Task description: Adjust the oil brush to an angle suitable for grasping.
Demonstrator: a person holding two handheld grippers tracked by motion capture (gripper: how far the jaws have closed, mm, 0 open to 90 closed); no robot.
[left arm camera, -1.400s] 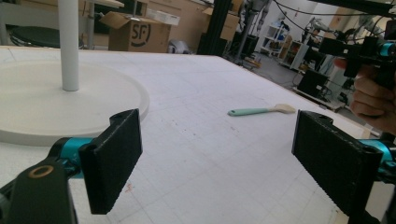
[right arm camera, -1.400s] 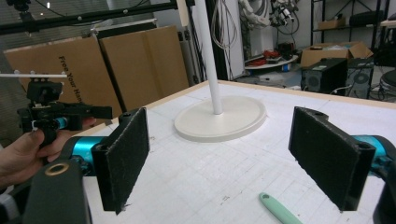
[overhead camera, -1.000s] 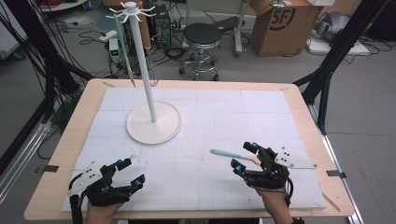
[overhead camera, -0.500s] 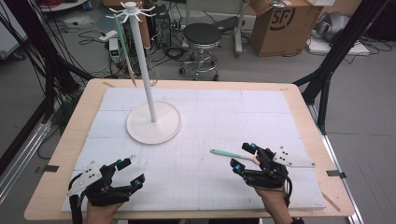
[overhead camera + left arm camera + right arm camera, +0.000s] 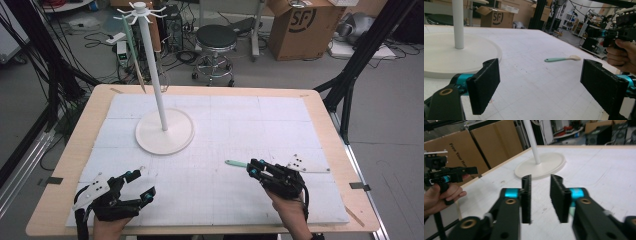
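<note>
I have the right gripper (image 5: 254, 167) low over the tabletop (image 5: 320, 117) near its front right corner, pointing toward the left edge. Its jaws have just been closing and now stand narrow, with a slim gap between the black pads. In the right gripper view that gap looks bare. In the high view the gripper covers the blade end of the spatula (image 5: 235, 163), whose mint-green handle sticks out just past the jaw tips, so I cannot tell whether the pads are pressing on anything.

The spatula lies flat on the white mat, in the front half of the tabletop and right of centre, handle toward the left edge. From the left gripper view (a much lower angle) I see the spatula (image 5: 562, 59) whole, its pale blade end toward the right hand (image 5: 622, 55), which sits well beyond it with the gripper it holds raised above the mat there.

My left gripper (image 5: 142, 182) rests near the front left corner, jaws wide apart and holding nothing; the left gripper view shows bare mat between the two pads.

The white stand (image 5: 165, 131) sits toward the back left of the tabletop, its round base flat on the mat and its pole upright, with hooks at the top and a long utensil (image 5: 134, 60) hanging from one.
</note>
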